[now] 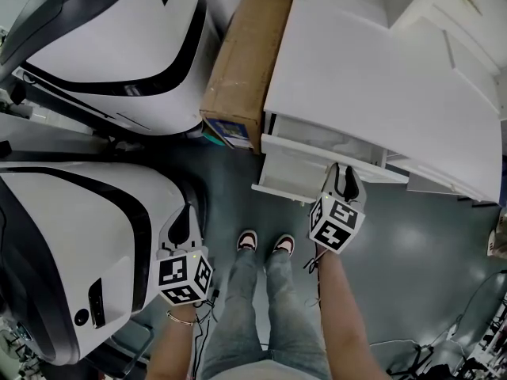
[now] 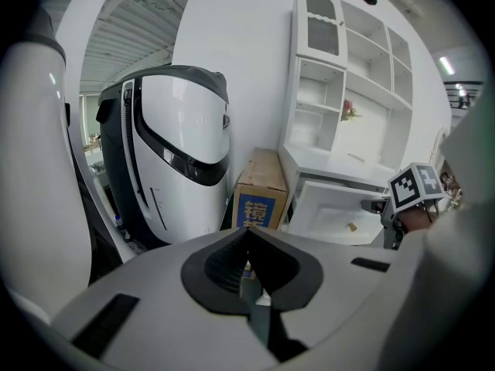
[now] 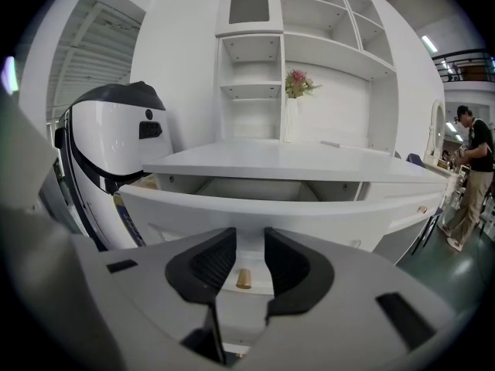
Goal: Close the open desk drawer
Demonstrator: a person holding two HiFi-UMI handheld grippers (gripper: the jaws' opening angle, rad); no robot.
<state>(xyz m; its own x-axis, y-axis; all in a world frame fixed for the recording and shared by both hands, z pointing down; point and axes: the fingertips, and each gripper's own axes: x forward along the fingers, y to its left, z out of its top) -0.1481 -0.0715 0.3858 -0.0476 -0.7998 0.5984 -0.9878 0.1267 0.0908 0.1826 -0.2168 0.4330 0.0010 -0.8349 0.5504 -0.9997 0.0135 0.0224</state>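
The white desk has its top drawer pulled out towards me. In the right gripper view the drawer front fills the middle, with a small brass knob low on it. My right gripper is open just in front of that panel. The knob shows in the gap between the pads, which do not touch it. In the head view the right gripper is at the drawer's front edge. My left gripper hangs at the lower left, far from the desk. Its jaws are shut and hold nothing.
A long cardboard box lies against the desk's left side. Two large white machines crowd the left. My shoes stand on the grey floor before the drawer. A shelf unit with a flower vase rises behind the desk; a person stands at far right.
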